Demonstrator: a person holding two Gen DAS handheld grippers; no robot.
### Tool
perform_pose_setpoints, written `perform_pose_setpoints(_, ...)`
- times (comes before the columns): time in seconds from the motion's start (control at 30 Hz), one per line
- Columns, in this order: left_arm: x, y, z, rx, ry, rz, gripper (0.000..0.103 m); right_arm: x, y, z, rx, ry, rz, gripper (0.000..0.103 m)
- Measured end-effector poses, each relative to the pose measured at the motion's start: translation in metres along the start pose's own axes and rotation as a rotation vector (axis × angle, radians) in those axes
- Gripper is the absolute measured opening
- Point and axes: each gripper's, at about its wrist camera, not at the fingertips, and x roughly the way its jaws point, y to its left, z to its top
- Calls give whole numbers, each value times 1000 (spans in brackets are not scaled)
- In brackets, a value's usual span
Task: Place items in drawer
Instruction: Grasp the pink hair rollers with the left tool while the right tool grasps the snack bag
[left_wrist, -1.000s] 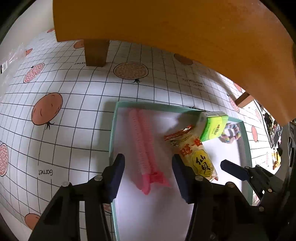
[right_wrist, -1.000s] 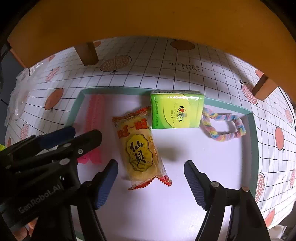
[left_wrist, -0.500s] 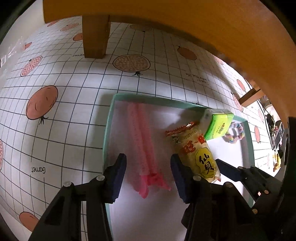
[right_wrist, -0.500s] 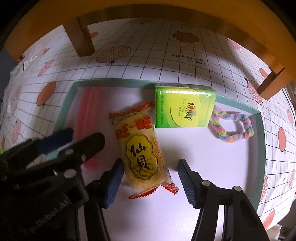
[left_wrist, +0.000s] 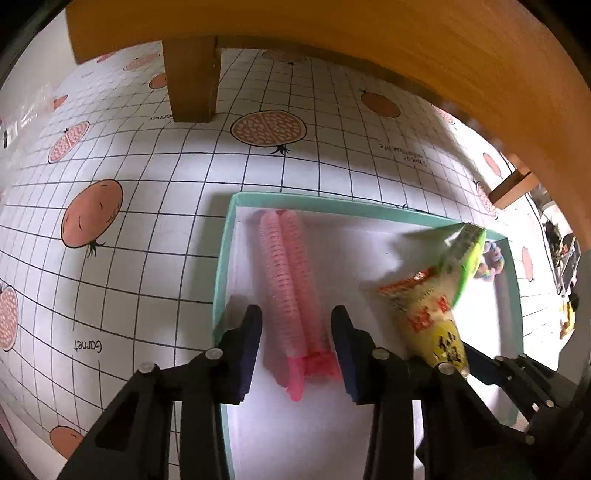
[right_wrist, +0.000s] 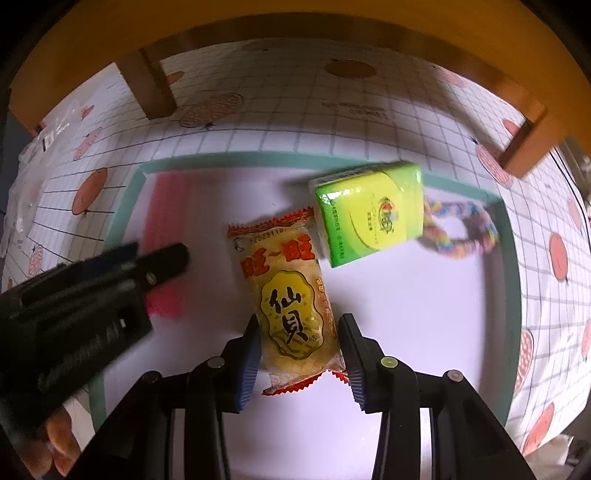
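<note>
A grid-and-fruit tablecloth (left_wrist: 155, 236) covered the table, with the teal-rimmed tray (left_wrist: 221, 273) sitting at its 4 o'clock.

1. I'm seeing my left gripper (left_wrist: 296, 345) showing black angular linkage arms, silver screws and dark blue ribbed pads.
2. My right gripper (right_wrist: 298, 360) is showing matching black arms, silver pivots and blue ridged pads (right_wrist: 250, 363).
</note>
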Motion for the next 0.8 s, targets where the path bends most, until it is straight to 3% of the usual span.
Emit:
perform_pose_setpoints(0.27, 0, -7, -6, 42, -10, 49, 29, -3, -10, -9, 55, 40, 15, 43)
perform_pose_setpoints(0.8, -15, -9, -41, 74, 21, 43, 29, -5, -27, -18, 118, 98, 55, 43)
